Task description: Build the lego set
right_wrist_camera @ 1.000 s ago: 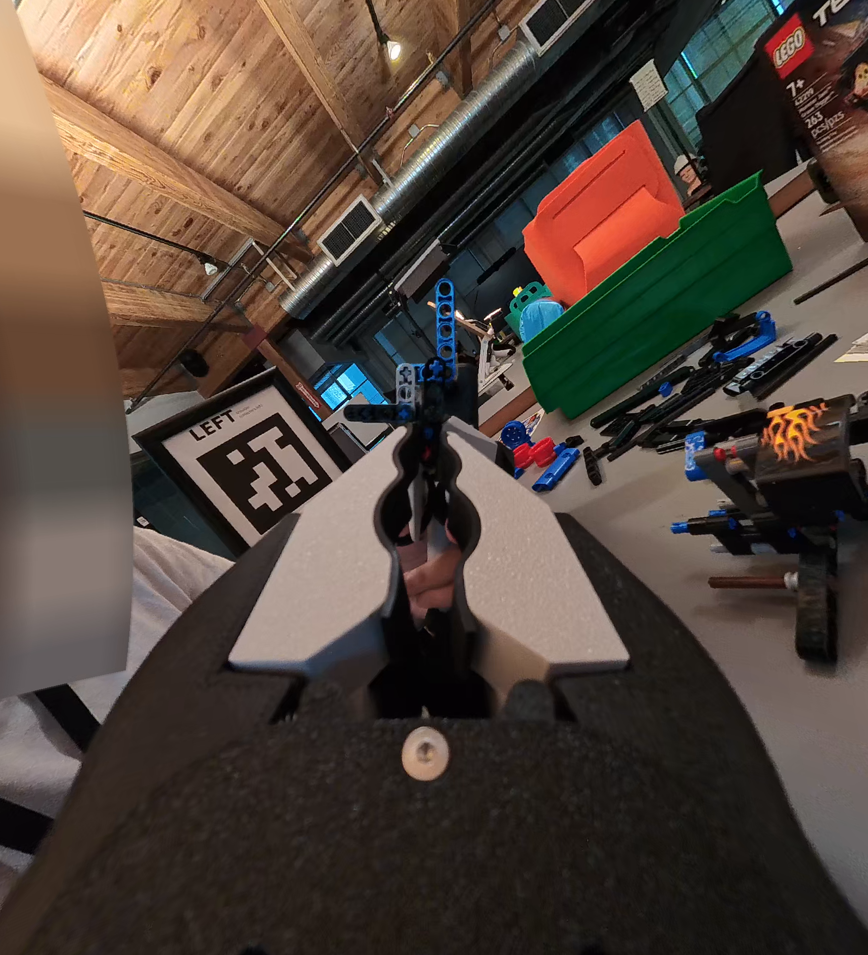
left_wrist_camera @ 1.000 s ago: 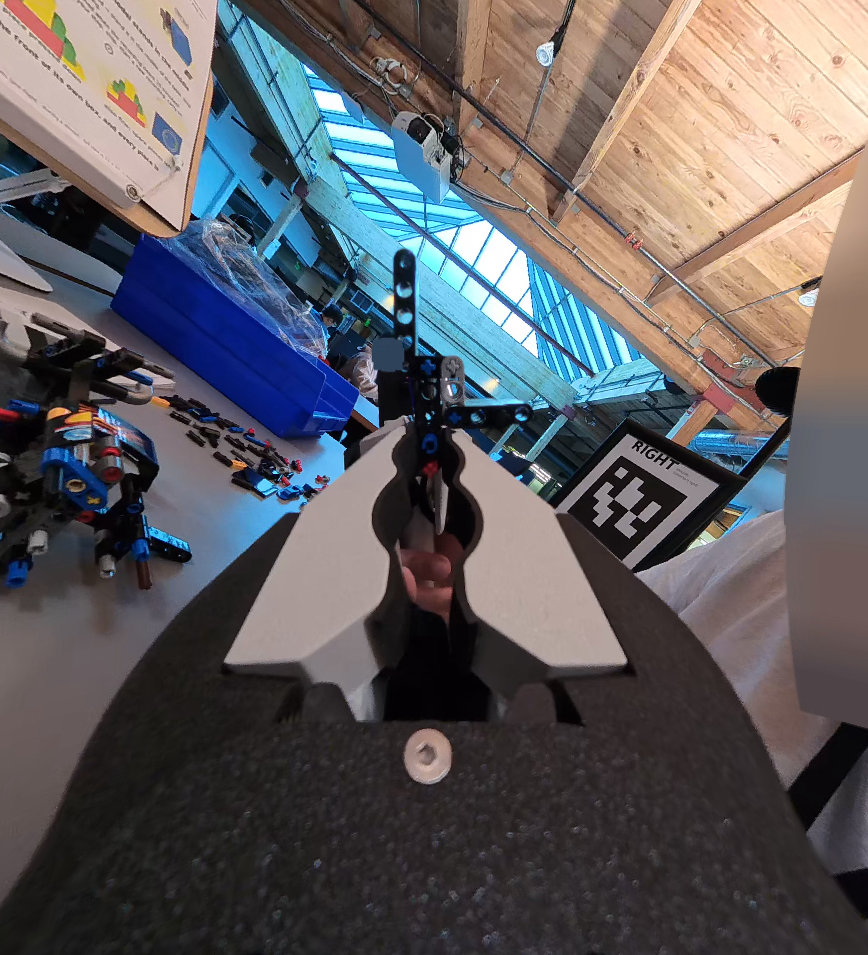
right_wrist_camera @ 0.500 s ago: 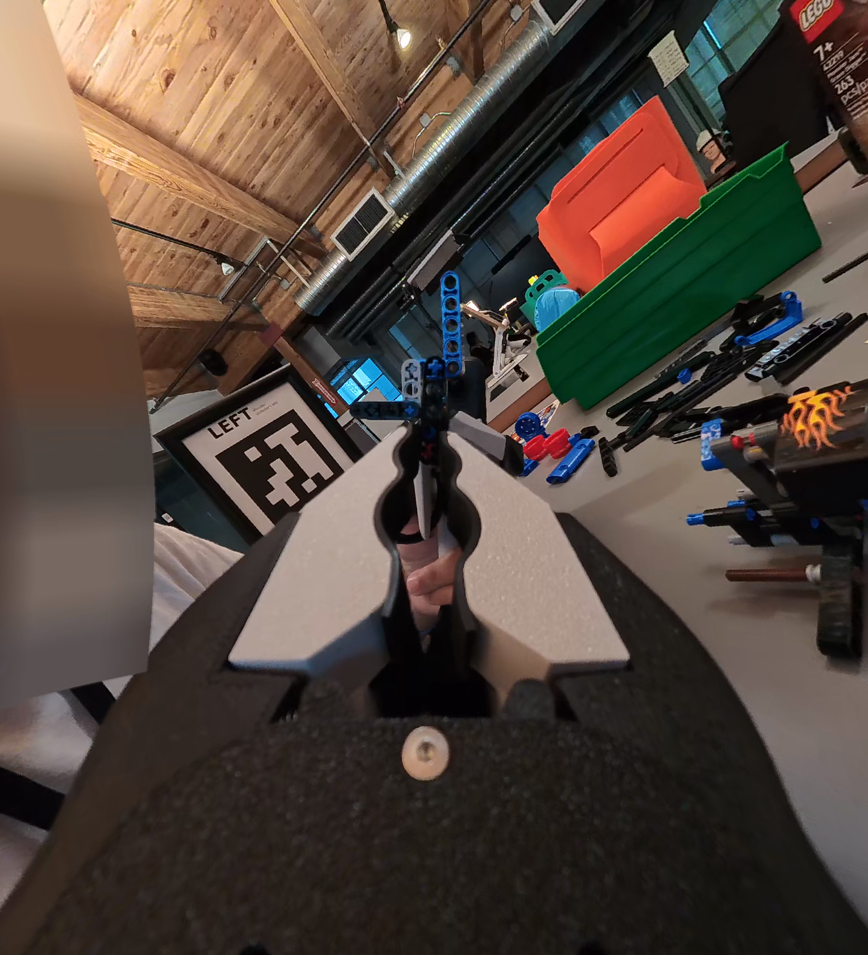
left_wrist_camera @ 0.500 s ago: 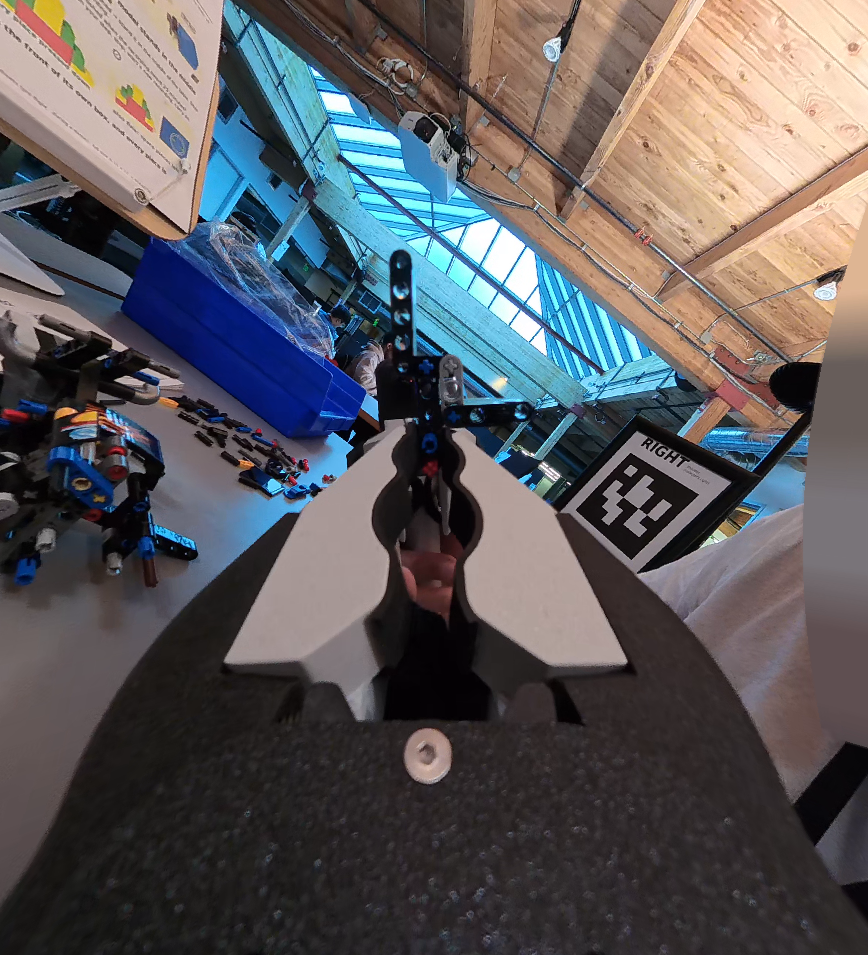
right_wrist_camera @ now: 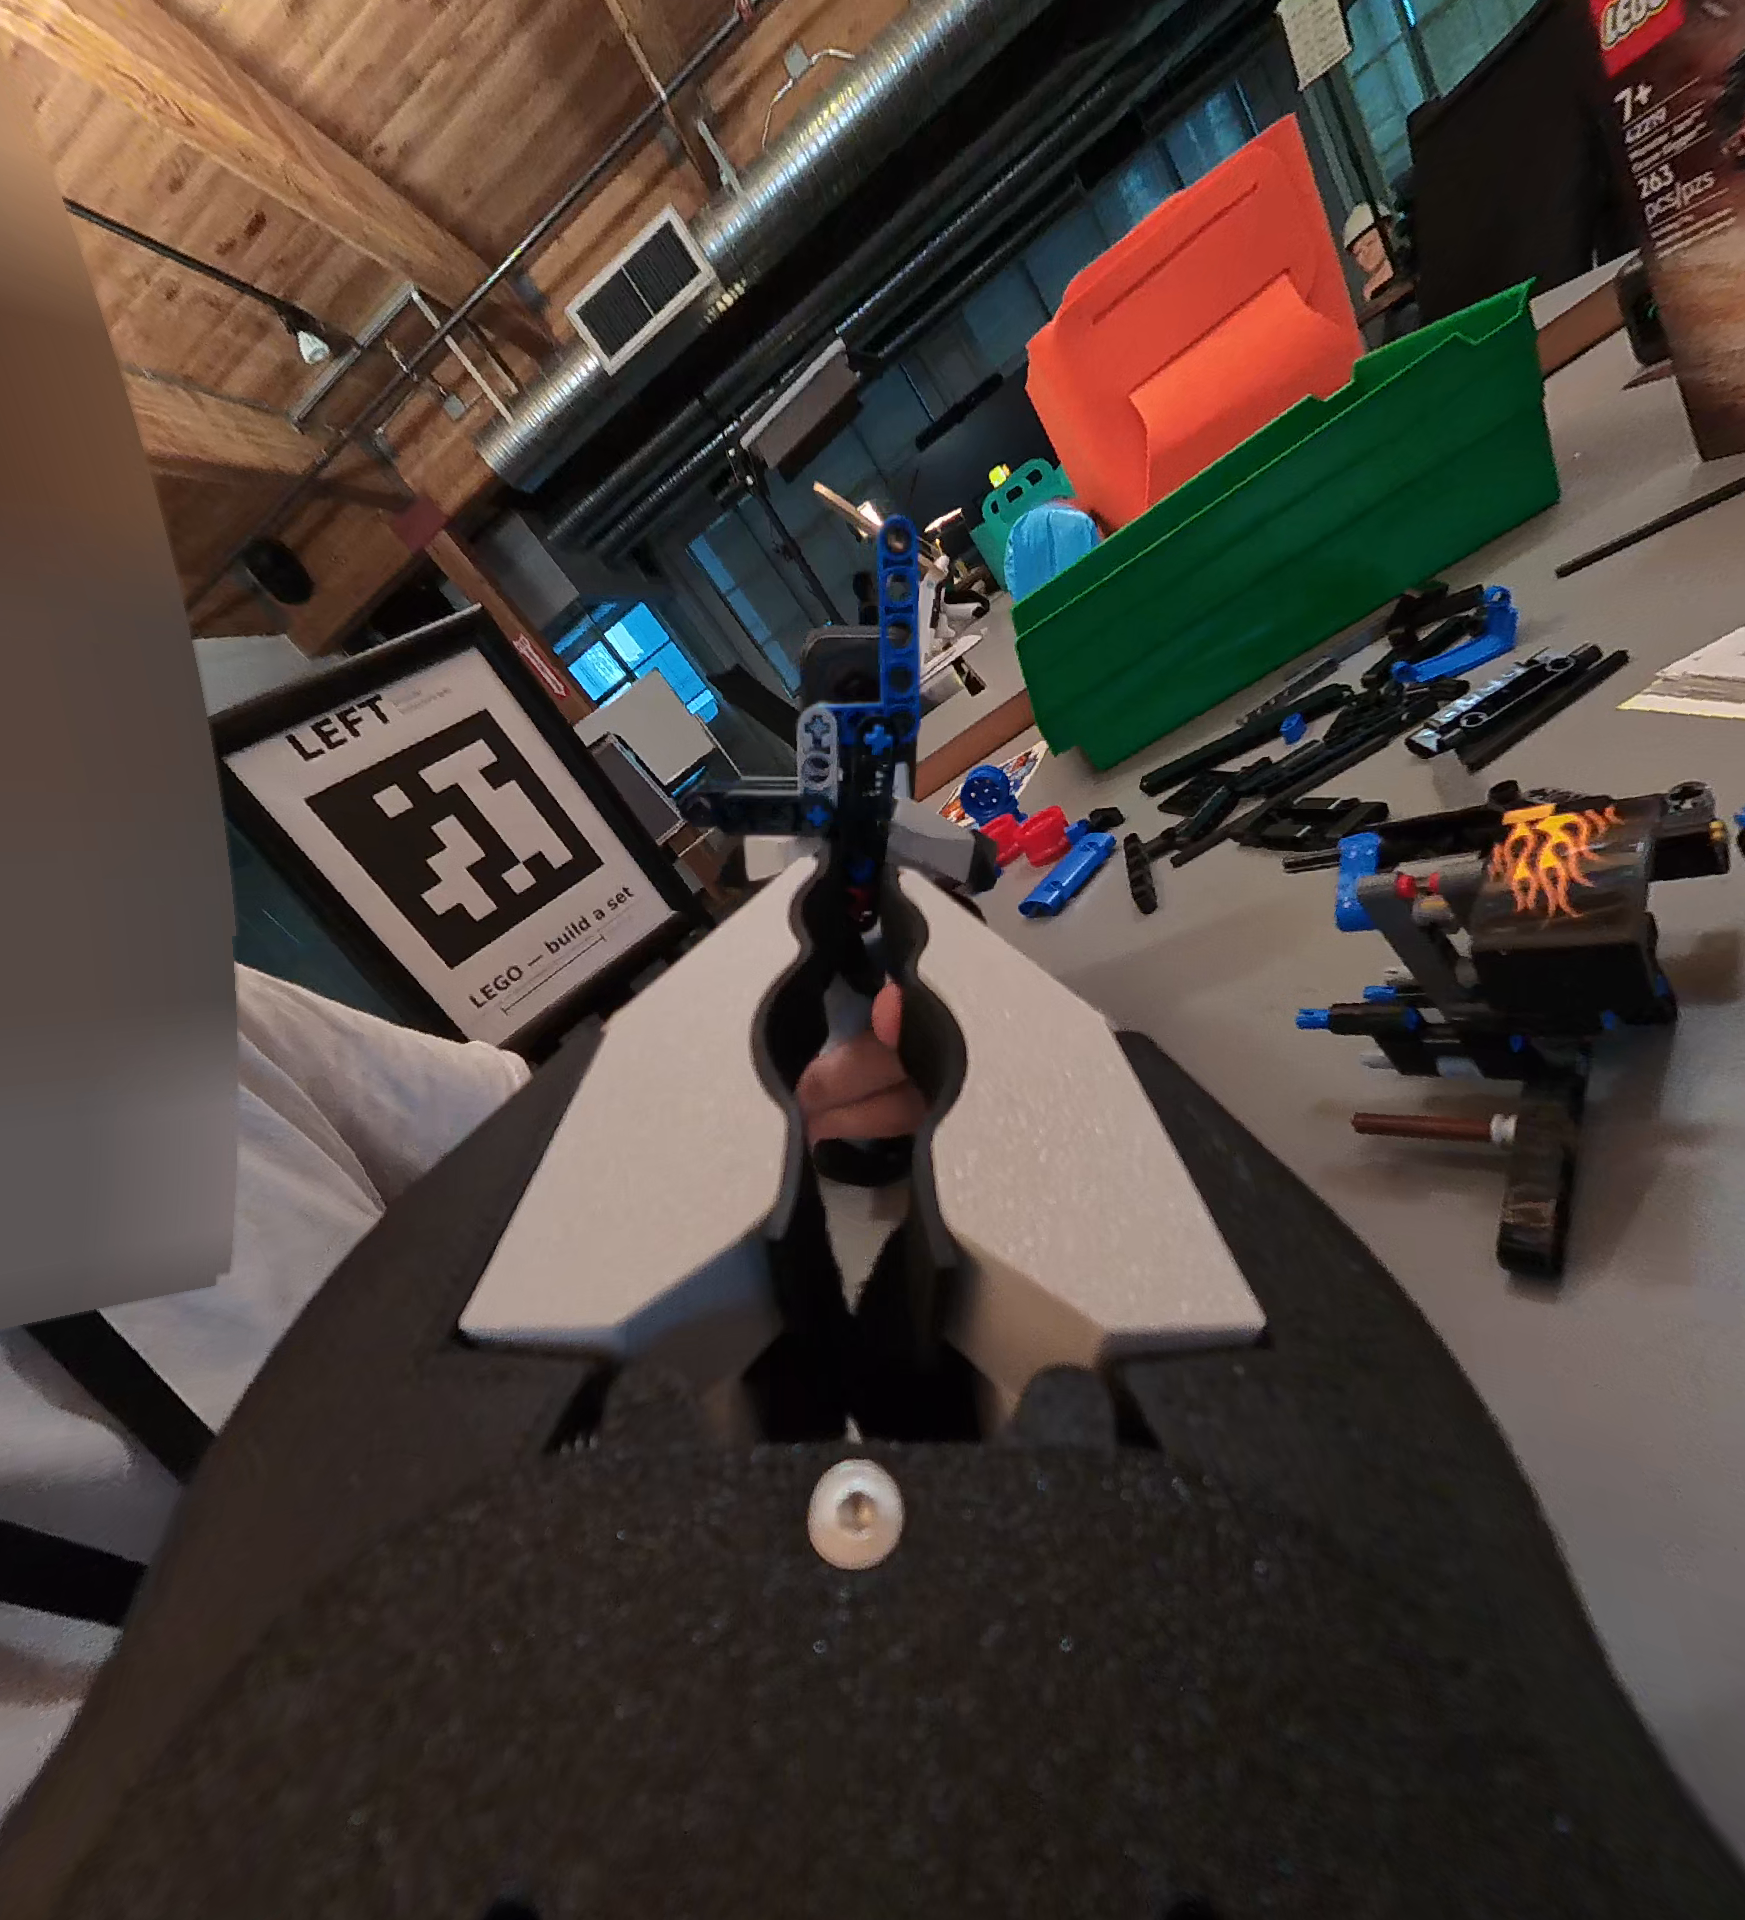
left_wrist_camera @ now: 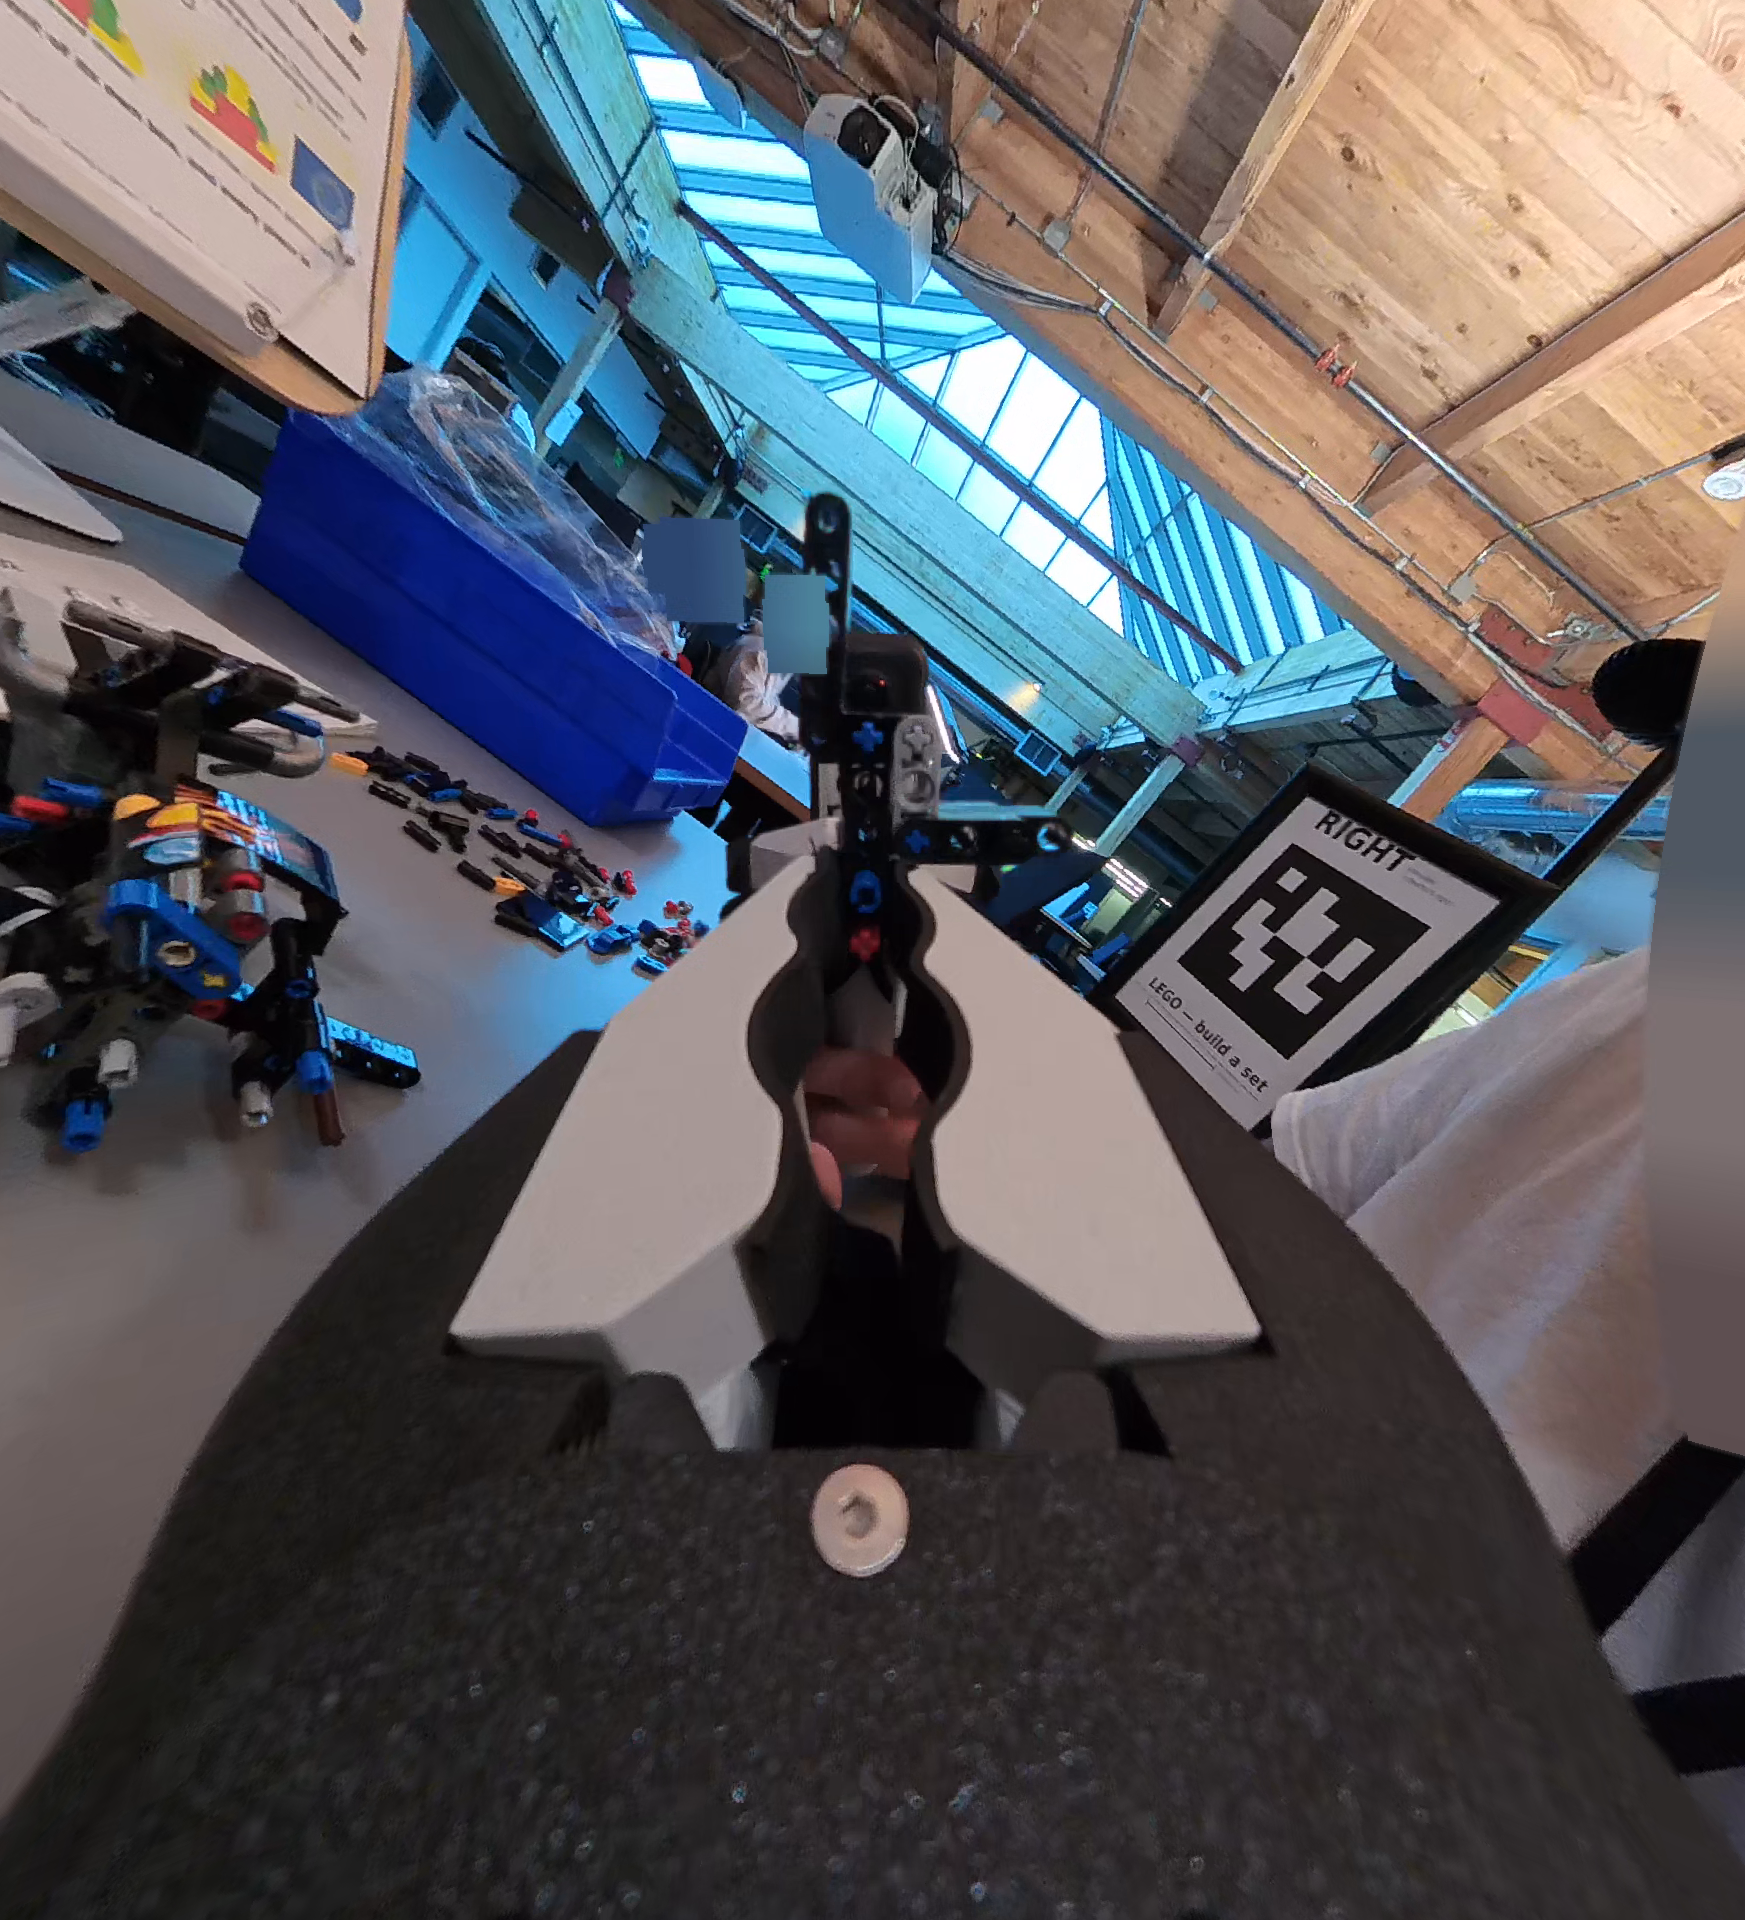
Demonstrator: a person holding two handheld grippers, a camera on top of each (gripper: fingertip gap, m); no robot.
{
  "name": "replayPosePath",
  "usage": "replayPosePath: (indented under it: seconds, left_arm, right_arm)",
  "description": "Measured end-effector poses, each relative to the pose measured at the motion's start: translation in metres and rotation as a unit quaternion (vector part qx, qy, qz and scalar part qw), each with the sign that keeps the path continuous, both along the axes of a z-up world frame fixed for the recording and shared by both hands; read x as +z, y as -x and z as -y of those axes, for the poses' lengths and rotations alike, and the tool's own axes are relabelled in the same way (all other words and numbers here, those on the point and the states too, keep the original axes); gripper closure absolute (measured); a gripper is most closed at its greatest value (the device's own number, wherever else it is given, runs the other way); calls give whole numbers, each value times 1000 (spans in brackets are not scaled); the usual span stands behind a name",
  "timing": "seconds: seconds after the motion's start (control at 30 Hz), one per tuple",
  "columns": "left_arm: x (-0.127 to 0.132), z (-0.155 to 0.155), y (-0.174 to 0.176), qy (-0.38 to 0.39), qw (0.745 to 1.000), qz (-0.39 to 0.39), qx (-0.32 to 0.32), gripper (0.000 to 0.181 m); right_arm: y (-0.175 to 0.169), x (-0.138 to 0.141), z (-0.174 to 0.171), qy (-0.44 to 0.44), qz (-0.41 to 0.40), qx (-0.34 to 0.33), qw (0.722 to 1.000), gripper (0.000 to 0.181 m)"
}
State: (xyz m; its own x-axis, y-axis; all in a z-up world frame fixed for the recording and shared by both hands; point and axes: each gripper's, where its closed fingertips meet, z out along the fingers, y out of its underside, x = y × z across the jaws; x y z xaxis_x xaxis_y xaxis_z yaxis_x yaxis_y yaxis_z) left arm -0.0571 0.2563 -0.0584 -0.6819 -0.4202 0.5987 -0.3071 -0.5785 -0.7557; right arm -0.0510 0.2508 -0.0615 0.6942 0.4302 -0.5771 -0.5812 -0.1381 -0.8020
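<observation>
Cams shifted; assembly (left_wrist_camera: 863, 821) pinched (green bin (right_wrist_camera: 1294, 582) right-only).

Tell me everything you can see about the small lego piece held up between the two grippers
The small lego assembly is plastic: a blue holed beam standing upright, a dark beam crossing sideways, a light grey connector and blue pins. It is held in the air above the table, clamped from opposite sides by the left gripper and right gripper.
</observation>
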Motion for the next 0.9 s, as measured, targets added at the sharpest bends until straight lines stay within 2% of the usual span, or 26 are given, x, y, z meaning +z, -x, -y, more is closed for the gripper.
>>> replayPosePath:
  seconds: [0.4, 0.57, 0.63, 0.77, 0.9]
  left_arm:
    - [-11, 2, 2, 4, 996, -62, -65, 176]
    - [-18, 0, 0, -18, 995, -78, -66, 176]
    - [-26, -1, -1, -51, 993, -91, -62, 175]
    - [-29, 0, 2, -64, 990, -96, -84, 175]
    - [-20, 1, -2, -30, 993, -79, -79, 175]
  right_arm:
    - [3, -10, 2, 31, -4, 29, 999, 176]
    - [2, -17, 0, 53, -19, 35, 998, 176]
    - [1, -26, -1, 76, -5, 30, 997, 176]
    - [4, -31, 0, 91, 1, 45, 995, 176]
    - [1, -22, 0, 67, -28, 41, 997, 176]
